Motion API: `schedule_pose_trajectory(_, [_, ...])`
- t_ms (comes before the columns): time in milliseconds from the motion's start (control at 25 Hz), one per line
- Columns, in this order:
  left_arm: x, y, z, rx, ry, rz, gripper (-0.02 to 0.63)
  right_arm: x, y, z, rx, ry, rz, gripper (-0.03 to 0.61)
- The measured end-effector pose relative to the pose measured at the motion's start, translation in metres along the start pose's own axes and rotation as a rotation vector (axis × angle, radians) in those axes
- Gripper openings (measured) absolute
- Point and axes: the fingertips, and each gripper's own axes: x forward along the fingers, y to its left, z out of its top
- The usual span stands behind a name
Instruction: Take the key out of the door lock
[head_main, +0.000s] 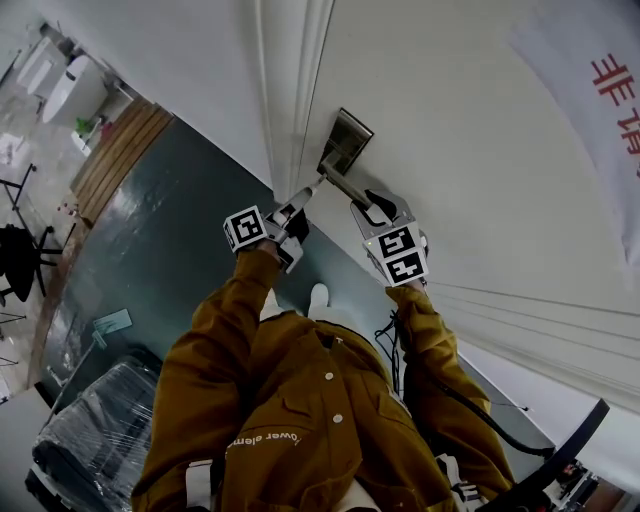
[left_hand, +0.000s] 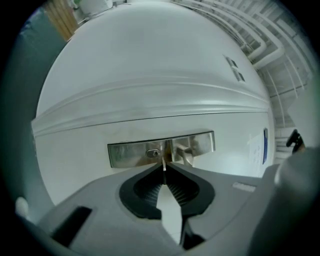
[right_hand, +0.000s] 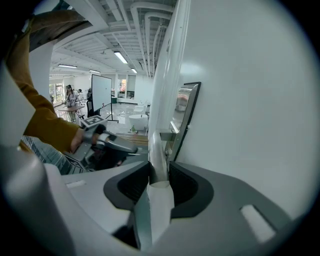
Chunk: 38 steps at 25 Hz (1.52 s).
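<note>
A brushed-metal lock plate (left_hand: 130, 152) sits on the white door (head_main: 450, 120), with its keyhole (left_hand: 154, 153) in plain sight. My left gripper (left_hand: 164, 169) is shut on the key (left_hand: 164, 164), which shows as a thin pale sliver edge-on between the jaw tips. The key sits just in front of the plate, slightly right of the keyhole. In the head view the left gripper (head_main: 308, 195) reaches toward the plate (head_main: 345, 138) from the lower left. My right gripper (right_hand: 159, 172) is shut on the silver door handle (right_hand: 158, 145), which runs from the plate (right_hand: 187, 117) down between its pads.
The white door frame moulding (head_main: 295, 90) runs beside the plate. Below lie a dark green floor (head_main: 150, 230) and a plastic-wrapped bundle (head_main: 100, 430). A white banner with red characters (head_main: 605, 90) hangs on the door at right. A black cable (head_main: 490, 425) trails from my right arm.
</note>
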Motion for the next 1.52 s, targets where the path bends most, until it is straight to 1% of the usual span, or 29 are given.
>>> schedule_pose_trajectory(40, [-0.014,-0.012,-0.005,0.025,0.018,0.011,0.02,0.0,0.0,0.0,0.001,-0.001,-0.001,0.135])
schedule_pose_trajectory(80, [-0.029,-0.02,-0.008,0.085,0.039,0.045,0.02,0.0,0.001,0.0,0.002,-0.003,-0.002,0.135])
schedule_pose_trajectory(120, [-0.046,-0.027,-0.008,0.187,0.066,0.097,0.02,0.0,0.001,0.0,0.003,-0.006,-0.004,0.137])
schedule_pose_trajectory(200, [-0.075,-0.043,-0.006,0.446,0.113,0.206,0.02,0.0,0.001,0.001,0.007,-0.011,-0.007,0.137])
schedule_pose_trajectory(240, [-0.085,-0.057,-0.008,0.558,0.126,0.239,0.02,0.001,0.001,0.001,0.009,-0.014,-0.008,0.138])
schedule_pose_trajectory(280, [-0.092,-0.074,-0.013,0.649,0.134,0.258,0.02,0.0,0.001,0.001,0.012,-0.017,-0.008,0.141])
schedule_pose_trajectory(320, [-0.097,-0.091,-0.021,0.72,0.143,0.272,0.02,0.0,0.002,0.001,0.014,-0.025,-0.008,0.156])
schedule_pose_trajectory(360, [-0.1,-0.107,-0.03,0.778,0.155,0.285,0.02,-0.002,0.002,0.003,0.013,-0.041,-0.01,0.198])
schedule_pose_trajectory(400, [-0.103,-0.122,-0.038,0.831,0.163,0.295,0.02,-0.006,0.003,0.006,0.011,-0.069,-0.017,0.222])
schedule_pose_trajectory(440, [-0.104,-0.135,-0.044,0.892,0.166,0.307,0.02,-0.012,0.004,0.011,0.01,-0.107,-0.03,0.224])
schedule_pose_trajectory(480, [-0.104,-0.147,-0.049,0.971,0.164,0.323,0.02,-0.022,0.005,0.016,0.013,-0.152,-0.046,0.224])
schedule_pose_trajectory(560, [-0.1,-0.168,-0.057,1.154,0.155,0.36,0.02,-0.051,0.007,0.03,0.051,-0.276,-0.08,0.208])
schedule_pose_trajectory(600, [-0.097,-0.175,-0.06,1.232,0.154,0.367,0.02,-0.068,0.007,0.039,0.086,-0.354,-0.094,0.178])
schedule_pose_trajectory(640, [-0.092,-0.18,-0.065,1.291,0.158,0.366,0.02,-0.084,0.01,0.048,0.124,-0.43,-0.101,0.141])
schedule_pose_trajectory(680, [-0.088,-0.182,-0.069,1.333,0.163,0.365,0.02,-0.096,0.015,0.054,0.157,-0.491,-0.1,0.096])
schedule_pose_trajectory(720, [-0.085,-0.181,-0.074,1.364,0.169,0.365,0.02,-0.104,0.022,0.058,0.179,-0.527,-0.094,0.03])
schedule_pose_trajectory(760, [-0.081,-0.18,-0.079,1.387,0.172,0.362,0.02,-0.108,0.03,0.059,0.193,-0.54,-0.087,0.006])
schedule_pose_trajectory(920, [-0.066,-0.186,-0.089,1.423,0.13,0.314,0.021,-0.105,0.056,0.055,0.232,-0.532,-0.048,0.006])
schedule_pose_trajectory(1000, [-0.066,-0.185,-0.09,1.425,0.132,0.319,0.02,-0.104,0.064,0.056,0.247,-0.535,-0.03,0.006])
schedule_pose_trajectory(1160, [-0.067,-0.182,-0.088,1.407,0.131,0.332,0.02,-0.108,0.067,0.058,0.25,-0.543,-0.024,0.006])
schedule_pose_trajectory(1200, [-0.068,-0.18,-0.088,1.402,0.138,0.338,0.02,-0.109,0.066,0.057,0.25,-0.546,-0.026,0.006])
schedule_pose_trajectory(1320, [-0.075,-0.169,-0.089,1.398,0.196,0.375,0.02,-0.111,0.063,0.057,0.253,-0.546,-0.034,0.006])
schedule_pose_trajectory(1520, [-0.077,-0.167,-0.09,1.404,0.205,0.383,0.02,-0.111,0.063,0.056,0.253,-0.541,-0.031,0.006])
